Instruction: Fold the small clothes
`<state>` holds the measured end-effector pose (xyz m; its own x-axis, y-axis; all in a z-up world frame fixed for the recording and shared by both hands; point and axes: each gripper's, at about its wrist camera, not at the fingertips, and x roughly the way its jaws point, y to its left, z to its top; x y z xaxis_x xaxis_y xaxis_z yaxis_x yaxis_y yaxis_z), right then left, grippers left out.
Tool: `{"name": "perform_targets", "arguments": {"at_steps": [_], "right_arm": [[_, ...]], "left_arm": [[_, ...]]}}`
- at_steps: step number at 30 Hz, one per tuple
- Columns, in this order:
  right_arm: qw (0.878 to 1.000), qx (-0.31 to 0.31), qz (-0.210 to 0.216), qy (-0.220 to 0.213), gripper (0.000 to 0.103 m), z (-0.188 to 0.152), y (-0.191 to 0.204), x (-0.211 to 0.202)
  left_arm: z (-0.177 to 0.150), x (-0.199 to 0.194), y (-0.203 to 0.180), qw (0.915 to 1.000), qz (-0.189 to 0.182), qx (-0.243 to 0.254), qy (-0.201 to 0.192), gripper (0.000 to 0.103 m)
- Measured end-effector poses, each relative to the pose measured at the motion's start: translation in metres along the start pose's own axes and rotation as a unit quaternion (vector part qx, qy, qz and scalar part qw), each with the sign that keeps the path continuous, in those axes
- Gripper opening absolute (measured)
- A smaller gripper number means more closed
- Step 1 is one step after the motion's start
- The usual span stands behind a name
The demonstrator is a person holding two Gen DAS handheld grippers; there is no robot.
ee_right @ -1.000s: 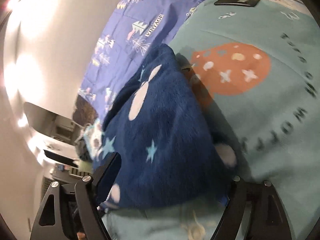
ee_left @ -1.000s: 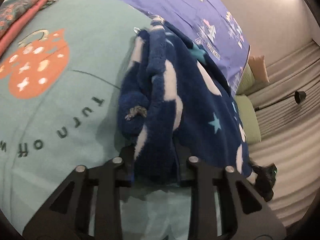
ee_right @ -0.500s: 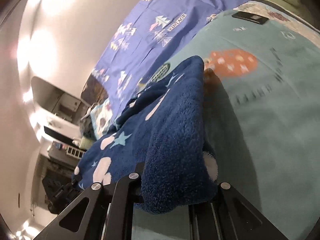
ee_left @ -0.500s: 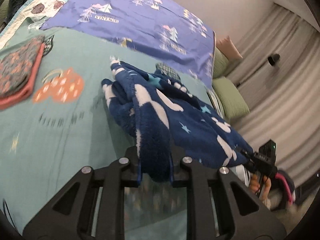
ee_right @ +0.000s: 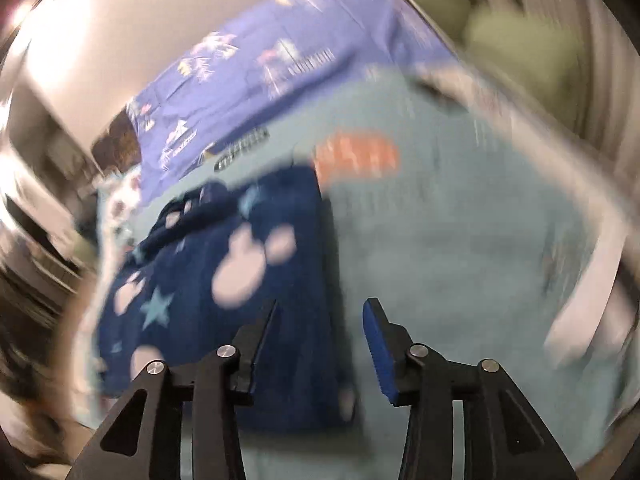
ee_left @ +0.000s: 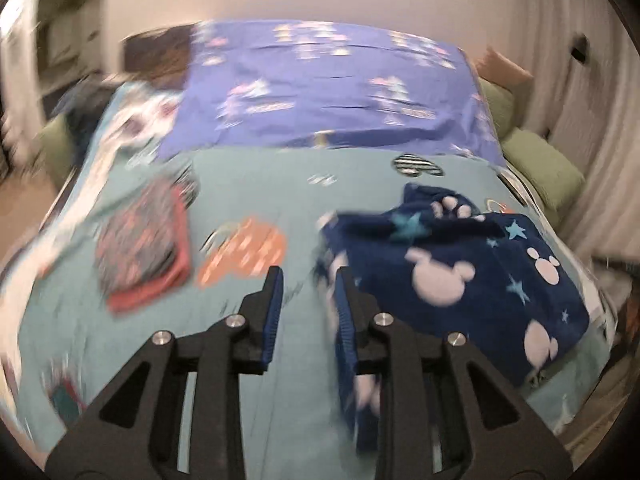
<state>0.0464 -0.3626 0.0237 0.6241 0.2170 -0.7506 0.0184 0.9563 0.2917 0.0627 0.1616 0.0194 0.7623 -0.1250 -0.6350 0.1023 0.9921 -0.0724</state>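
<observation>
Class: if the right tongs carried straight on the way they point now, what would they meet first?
Probably the teal bedspread, just beside the navy fleece garment's edge; the right tongs are open and empty, though blur leaves depth uncertain.

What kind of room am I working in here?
Most likely a bedroom: a bed with a teal cover, a purple sheet at its far end, green cushions and curtains alongside.

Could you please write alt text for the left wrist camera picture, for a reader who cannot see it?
A dark blue fleece garment with pale mouse-head shapes and stars lies on a teal bedspread, right of the open, empty left gripper. A folded red-edged patterned cloth lies to the left, a purple sheet behind. The picture is motion-blurred.
</observation>
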Motion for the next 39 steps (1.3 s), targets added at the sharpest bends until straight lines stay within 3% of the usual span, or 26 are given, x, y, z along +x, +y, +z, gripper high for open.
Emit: {"name": "perform_targets", "arguments": {"at_steps": [4,8,11,17,25,31,34,39], "right_arm": [[0.993,-0.089,0.072,0.026,0.048,0.063,0.058,0.052],[0.982,-0.124,0.12,0.078,0.048,0.097,0.097,0.12],[0.98,-0.141,0.106,0.093,0.048,0.105,0.108,0.156],[0.973,-0.164,0.099,0.126,0.048,0.099,0.107,0.198],[0.956,-0.234,0.111,0.138,0.048,0.061,0.109,0.197],[0.949,-0.262,0.112,0.132,0.048,0.054,0.111,0.183],[0.943,-0.283,0.107,0.135,0.048,0.051,0.114,0.185],[0.935,-0.304,0.106,0.148,0.048,0.048,0.121,0.193]], "left_arm": [[0.047,0.089,-0.046,0.9933,-0.084,0.056,0.056,0.028],[0.068,0.157,-0.091,0.9854,-0.115,0.085,0.092,0.028],[0.071,0.188,-0.111,0.9784,-0.125,0.125,0.107,0.028],[0.052,0.188,-0.123,0.9644,-0.138,0.192,0.12,0.028],[0.03,0.175,-0.123,0.9566,-0.151,0.21,0.135,0.033],[0.029,0.17,-0.122,0.9542,-0.163,0.209,0.138,0.037],[0.028,0.171,-0.12,0.953,-0.156,0.222,0.136,0.048],[0.029,0.178,-0.118,0.9496,-0.17,0.212,0.155,0.049]]}}
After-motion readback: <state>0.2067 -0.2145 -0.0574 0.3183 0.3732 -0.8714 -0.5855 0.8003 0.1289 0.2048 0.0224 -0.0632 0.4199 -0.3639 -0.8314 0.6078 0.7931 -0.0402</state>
